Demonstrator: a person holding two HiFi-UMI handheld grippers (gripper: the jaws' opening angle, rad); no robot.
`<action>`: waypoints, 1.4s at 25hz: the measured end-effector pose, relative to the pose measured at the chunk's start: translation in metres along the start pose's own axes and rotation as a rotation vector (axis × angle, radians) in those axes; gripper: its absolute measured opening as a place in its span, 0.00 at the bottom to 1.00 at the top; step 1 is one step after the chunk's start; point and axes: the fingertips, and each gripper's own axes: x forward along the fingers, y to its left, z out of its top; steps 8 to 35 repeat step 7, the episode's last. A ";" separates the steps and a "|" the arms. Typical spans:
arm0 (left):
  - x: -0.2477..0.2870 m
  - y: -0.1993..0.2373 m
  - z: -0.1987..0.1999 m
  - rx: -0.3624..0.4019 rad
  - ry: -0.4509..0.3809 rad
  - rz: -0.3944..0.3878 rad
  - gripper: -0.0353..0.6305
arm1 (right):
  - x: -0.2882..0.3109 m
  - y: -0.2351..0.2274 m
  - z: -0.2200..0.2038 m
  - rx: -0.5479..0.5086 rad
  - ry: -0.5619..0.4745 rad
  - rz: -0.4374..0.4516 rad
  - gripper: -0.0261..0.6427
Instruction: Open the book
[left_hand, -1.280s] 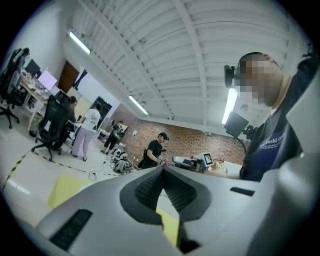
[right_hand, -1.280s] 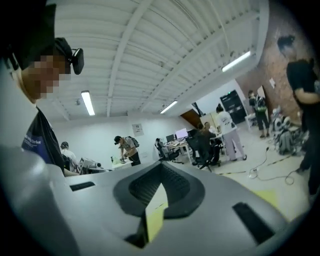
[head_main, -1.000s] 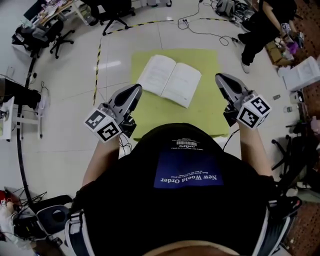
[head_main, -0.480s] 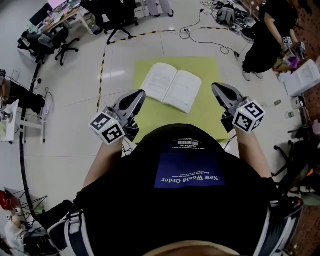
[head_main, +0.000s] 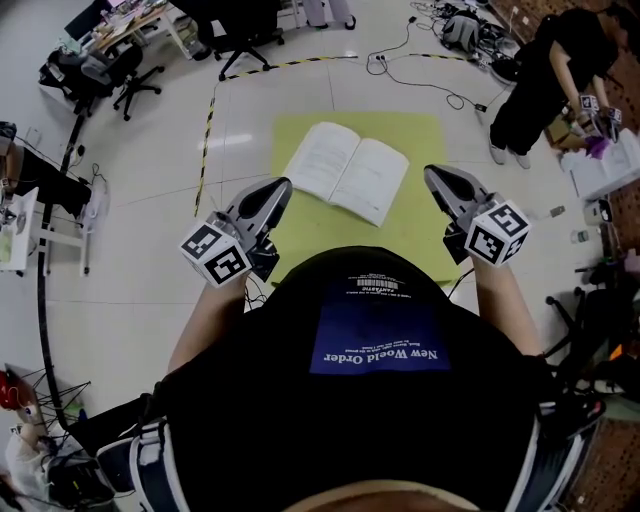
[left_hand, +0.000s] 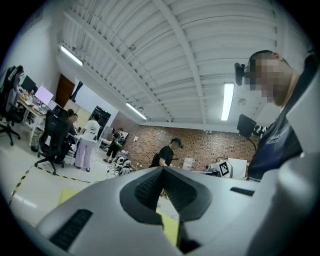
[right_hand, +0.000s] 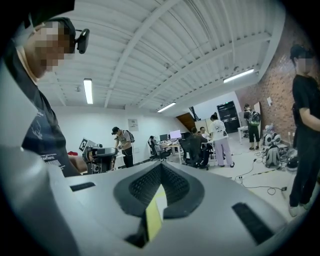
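The book lies open, pages up, on the yellow-green mat spread over the pale floor. I hold my left gripper beside its left edge and my right gripper beside its right, both clear of it, jaws pressed together and empty.

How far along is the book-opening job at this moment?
Done: the book lies open, pages up, on the yellow-green mat. In hand: nothing. The left claw and the right claw are both shut and empty, held clear of the book, close to the person's body. Left: seemingly nothing, since the book already looks fully opened.
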 end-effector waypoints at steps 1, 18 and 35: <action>0.000 0.000 0.000 -0.004 -0.002 0.004 0.06 | 0.000 0.000 0.000 -0.001 0.002 0.002 0.02; 0.001 0.001 -0.002 0.004 -0.005 0.002 0.06 | 0.000 0.000 -0.001 -0.012 0.000 0.012 0.02; 0.001 0.001 -0.002 0.004 -0.005 0.002 0.06 | 0.000 0.000 -0.001 -0.012 0.000 0.012 0.02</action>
